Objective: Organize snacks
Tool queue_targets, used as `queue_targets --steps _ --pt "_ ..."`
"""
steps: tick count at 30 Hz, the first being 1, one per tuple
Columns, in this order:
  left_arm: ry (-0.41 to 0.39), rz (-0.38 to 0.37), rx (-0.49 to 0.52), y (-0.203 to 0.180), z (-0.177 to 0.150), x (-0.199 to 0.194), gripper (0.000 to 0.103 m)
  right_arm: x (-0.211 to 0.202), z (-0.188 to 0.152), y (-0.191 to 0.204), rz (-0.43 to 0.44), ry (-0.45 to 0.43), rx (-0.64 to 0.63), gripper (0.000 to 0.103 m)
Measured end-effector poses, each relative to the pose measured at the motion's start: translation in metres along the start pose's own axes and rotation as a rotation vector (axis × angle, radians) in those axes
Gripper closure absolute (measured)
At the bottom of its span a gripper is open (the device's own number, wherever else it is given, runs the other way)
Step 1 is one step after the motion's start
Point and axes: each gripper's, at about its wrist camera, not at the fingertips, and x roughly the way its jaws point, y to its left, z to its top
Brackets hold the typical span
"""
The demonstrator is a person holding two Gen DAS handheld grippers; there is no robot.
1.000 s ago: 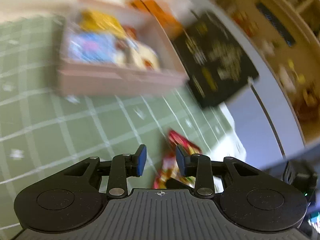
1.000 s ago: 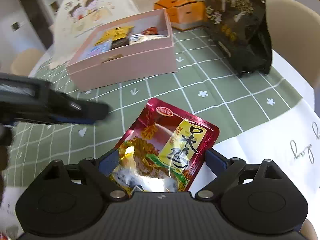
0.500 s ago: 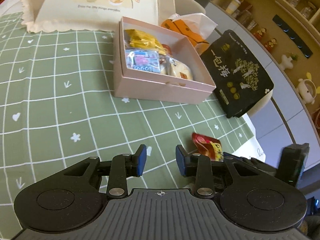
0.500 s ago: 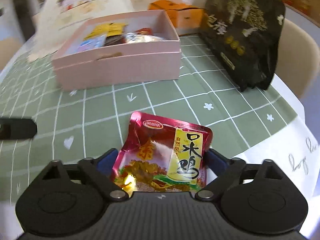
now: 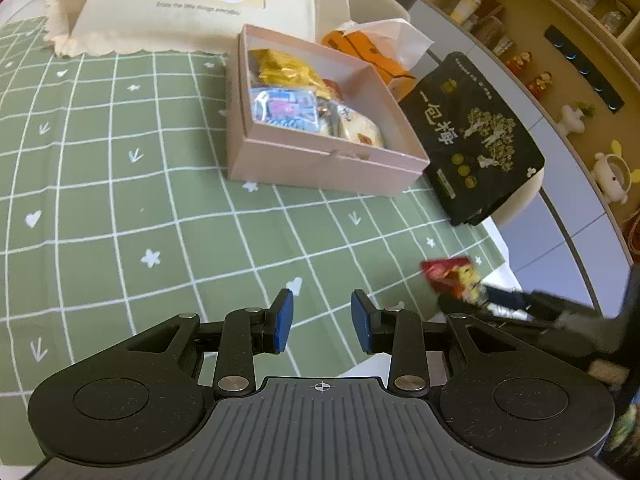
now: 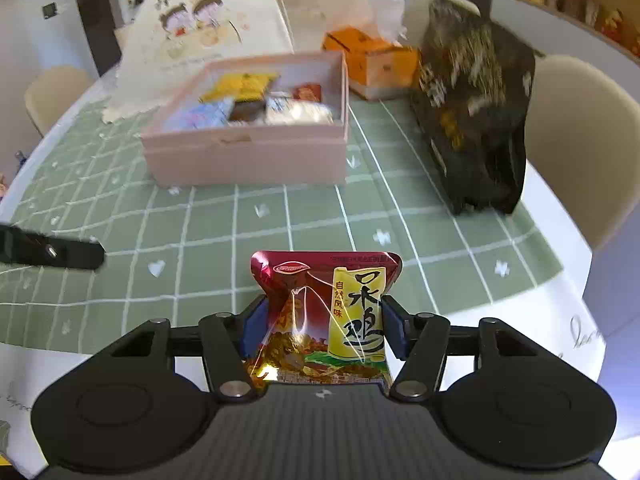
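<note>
Left view: left hand-held gripper hanging low in the frame, nearly together, holding nothing, keeping clear. Pink box waiting at upper middle.

Right view: right hand-held gripper, just closing, squeezing red snack packet at bottom middle, probably heading for the box.

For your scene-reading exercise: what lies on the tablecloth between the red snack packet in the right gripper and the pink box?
Nothing: in the right wrist view only bare green checked tablecloth separates the red snack packet from the pink box.

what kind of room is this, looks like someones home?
Probably a home dining area: a table with a green checked tablecloth, a cream chair beside it, and wall shelves of jars and figurines.
</note>
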Motion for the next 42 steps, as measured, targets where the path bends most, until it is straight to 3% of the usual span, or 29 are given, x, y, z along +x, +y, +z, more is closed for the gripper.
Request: queue_targets --steps 3,8,10,11,15,17,22,26,30,34,37,42 --pt "-0.014 0.005 -0.008 0.006 -0.006 -0.006 0.067 -0.021 0.022 0.003 0.024 -0.079 -0.015 0.044" --pt "-0.054 0.008 0.000 0.008 -0.006 -0.013 0.067 -0.052 0.102 0.016 0.034 -0.293 -0.065 0.044" --pt "-0.077 0.013 0.010 0.006 -0.003 -0.013 0.067 -0.048 0.144 0.021 0.049 -0.359 -0.050 0.034" --pt "-0.088 0.022 0.018 0.006 -0.001 -0.012 0.067 -0.041 0.163 0.023 0.059 -0.382 -0.048 0.020" --pt "-0.141 0.112 0.069 0.012 -0.001 -0.006 0.067 -0.014 0.195 0.023 0.044 -0.376 -0.023 0.017" --pt "-0.161 0.168 0.099 0.017 -0.005 -0.002 0.067 -0.004 0.186 0.021 0.027 -0.350 -0.019 0.017" --pt "-0.154 0.261 0.111 0.032 -0.020 0.016 0.067 0.022 0.124 0.028 -0.035 -0.261 -0.088 0.017" --pt "-0.173 0.292 0.136 0.028 -0.026 0.025 0.066 0.051 0.072 0.037 -0.006 -0.145 -0.089 0.017" --pt "-0.198 0.299 0.169 0.022 -0.023 0.034 0.065 0.073 0.035 0.047 0.016 -0.085 -0.092 0.017" --pt "-0.214 0.300 0.225 0.011 -0.021 0.047 0.045 0.092 0.016 0.055 -0.023 -0.051 -0.133 0.017" --pt "-0.229 0.301 0.260 0.003 -0.020 0.057 0.030 0.092 0.006 0.054 -0.013 -0.098 -0.100 0.017" --pt "-0.283 0.361 0.292 -0.003 -0.022 0.068 0.029 0.096 0.004 0.036 -0.069 -0.119 0.007 0.000"
